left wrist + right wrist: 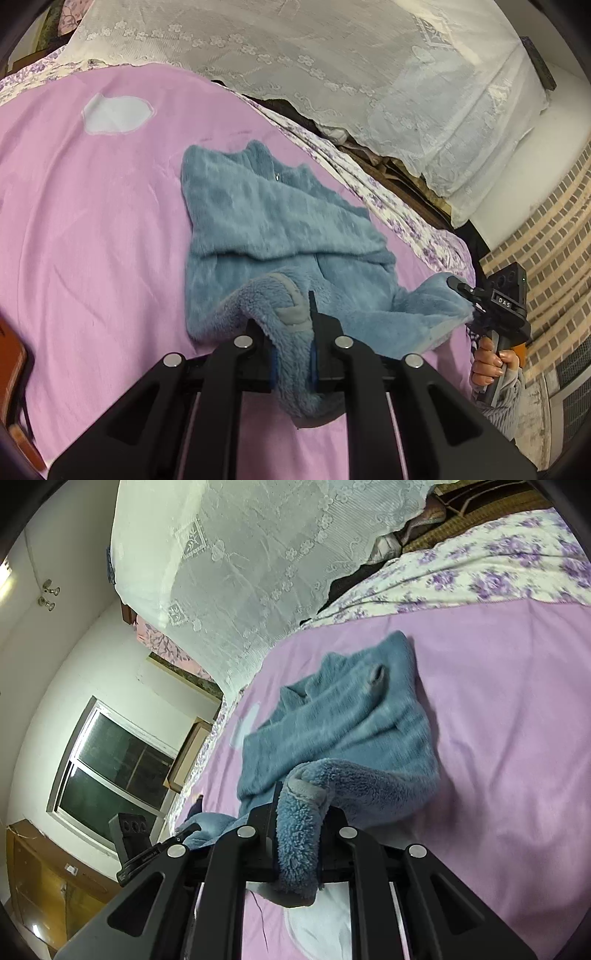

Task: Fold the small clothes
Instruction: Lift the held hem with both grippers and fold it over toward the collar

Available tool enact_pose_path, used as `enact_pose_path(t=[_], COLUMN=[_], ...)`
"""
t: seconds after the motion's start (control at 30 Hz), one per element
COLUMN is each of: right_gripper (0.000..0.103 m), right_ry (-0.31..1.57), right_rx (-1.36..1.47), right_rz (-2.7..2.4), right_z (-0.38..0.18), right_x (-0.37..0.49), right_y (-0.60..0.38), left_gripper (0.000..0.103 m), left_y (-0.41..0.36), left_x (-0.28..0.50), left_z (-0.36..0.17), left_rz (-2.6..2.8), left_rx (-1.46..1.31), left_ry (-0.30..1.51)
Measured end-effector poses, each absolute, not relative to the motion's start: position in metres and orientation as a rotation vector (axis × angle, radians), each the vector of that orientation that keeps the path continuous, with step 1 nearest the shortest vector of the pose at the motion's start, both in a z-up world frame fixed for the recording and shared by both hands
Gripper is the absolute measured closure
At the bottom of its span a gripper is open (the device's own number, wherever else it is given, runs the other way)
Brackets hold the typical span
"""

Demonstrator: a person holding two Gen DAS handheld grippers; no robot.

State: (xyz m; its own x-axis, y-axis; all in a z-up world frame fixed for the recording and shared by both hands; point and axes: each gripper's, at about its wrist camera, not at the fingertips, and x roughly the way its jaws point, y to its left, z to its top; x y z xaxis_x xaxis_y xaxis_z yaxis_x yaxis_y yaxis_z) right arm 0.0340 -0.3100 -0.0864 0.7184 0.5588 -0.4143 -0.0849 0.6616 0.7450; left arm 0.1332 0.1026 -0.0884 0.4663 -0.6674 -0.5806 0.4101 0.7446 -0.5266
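I see a blue fleece garment [273,221] lying on the pink bedspread [92,221], near the far edge of the bed where a floral sheet [388,199] shows under the spread. The upper part of the garment, with its collar, lies flat on the spread and one side is folded over across the body. The two lower ends, each with a grey cuff, are lifted off the spread toward me.

My left gripper [293,354] is pinched tight on one of these ends; the fluffy inner side of the fabric hangs down between the fingers and a grey cuff [293,314] sits just above them. My right gripper [297,843] is also clamped on the other end, with the fabric draped down between its fingers in the same way. In the left wrist view I can see the right gripper also from outside, near the right edge of the bed, with the blue fabric in its tip and the person's hand [493,363] around the handle.

A white cloud-shaped patch [116,114] is on the spread, toward the far left corner. Behind the bed hangs a white lace curtain [332,55]. There is no container that I can make out in either view.
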Motion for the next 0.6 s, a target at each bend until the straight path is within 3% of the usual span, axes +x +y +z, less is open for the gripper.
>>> enact_pose_path(t=[0.6], right_gripper=[0.090], right_ry=[0.654], right_rx=[0.821], right_rz=[0.368], right_z=[-0.079], right_x=[0.127], right_y=[-0.320], left_gripper=[0.092], left_y=[0.091], left_x=[0.219], left_z=[-0.068], left_rz=[-0.624], left_rx=[-0.350], left_ry=[0.840])
